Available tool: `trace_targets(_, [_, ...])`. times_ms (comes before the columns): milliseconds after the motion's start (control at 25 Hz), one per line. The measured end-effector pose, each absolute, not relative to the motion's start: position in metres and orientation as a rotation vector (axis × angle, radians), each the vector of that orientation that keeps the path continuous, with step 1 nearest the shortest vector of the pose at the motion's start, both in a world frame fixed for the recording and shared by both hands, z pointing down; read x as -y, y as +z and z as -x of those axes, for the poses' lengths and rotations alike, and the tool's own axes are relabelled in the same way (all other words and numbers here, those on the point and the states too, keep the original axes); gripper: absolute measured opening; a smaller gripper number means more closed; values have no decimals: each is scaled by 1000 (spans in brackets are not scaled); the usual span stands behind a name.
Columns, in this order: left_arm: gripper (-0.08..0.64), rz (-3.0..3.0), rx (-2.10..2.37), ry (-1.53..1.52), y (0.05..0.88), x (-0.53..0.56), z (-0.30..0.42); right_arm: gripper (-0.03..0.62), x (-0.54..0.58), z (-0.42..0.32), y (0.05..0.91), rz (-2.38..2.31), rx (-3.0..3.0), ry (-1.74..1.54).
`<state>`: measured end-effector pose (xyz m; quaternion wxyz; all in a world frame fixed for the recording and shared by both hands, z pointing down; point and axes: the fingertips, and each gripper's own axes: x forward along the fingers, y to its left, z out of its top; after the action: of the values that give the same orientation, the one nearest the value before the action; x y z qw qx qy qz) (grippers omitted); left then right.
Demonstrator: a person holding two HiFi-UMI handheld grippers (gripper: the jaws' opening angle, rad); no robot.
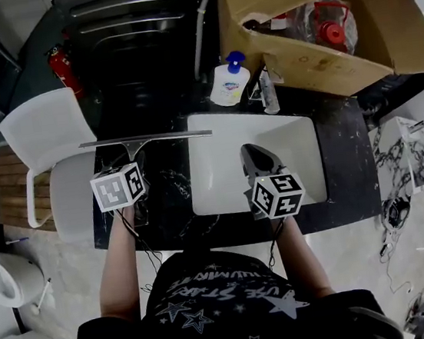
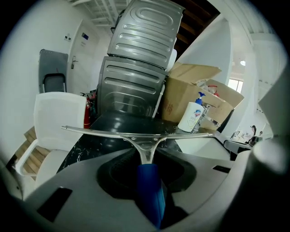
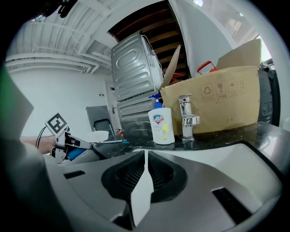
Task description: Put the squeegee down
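A dark shirt (image 1: pixel 214 300) printed with pale stars and lettering is worn, and the grey left gripper (image 1: pixel 130 161) and right gripper (image 1: pixel 254 154) are each topped by a white, black-marked cube (image 1: pixel 118 187) and trailed by thin cables (image 1: pixel 139 240).

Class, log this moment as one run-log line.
left gripper: shut on squeegee handle | right gripper: shut, empty, above sink | squeegee: blade over counter, not yet released

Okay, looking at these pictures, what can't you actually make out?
- Squeegee handle end: sunk between the left gripper's jaws in the left gripper view, under its marker cube in the head view.
- Whether the blade touches the counter: no view settles it.
- Box contents: head view, dark and bunched under clear plastic.
- Sink floor: head view, partly covered by the right gripper.
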<state>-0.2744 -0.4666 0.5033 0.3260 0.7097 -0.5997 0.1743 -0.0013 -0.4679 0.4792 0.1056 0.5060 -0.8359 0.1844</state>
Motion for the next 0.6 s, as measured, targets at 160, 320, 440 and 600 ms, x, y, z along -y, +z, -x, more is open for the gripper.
trace_targets(160, [144, -1832, 1555, 480, 514, 480, 277, 54, 479, 3, 484, -1502, 2449, 557])
trace_targets(320, [144, -1817, 1561, 512, 519, 489, 278, 54, 487, 5, 487, -1504, 2444, 563])
trace_targets(440, [144, -1812, 1532, 521, 527, 495, 274, 54, 491, 4, 490, -1507, 2439, 573])
trace_targets(600, [144, -1809, 1525, 538, 534, 501, 273, 54, 493, 2, 493, -1512, 2431, 585])
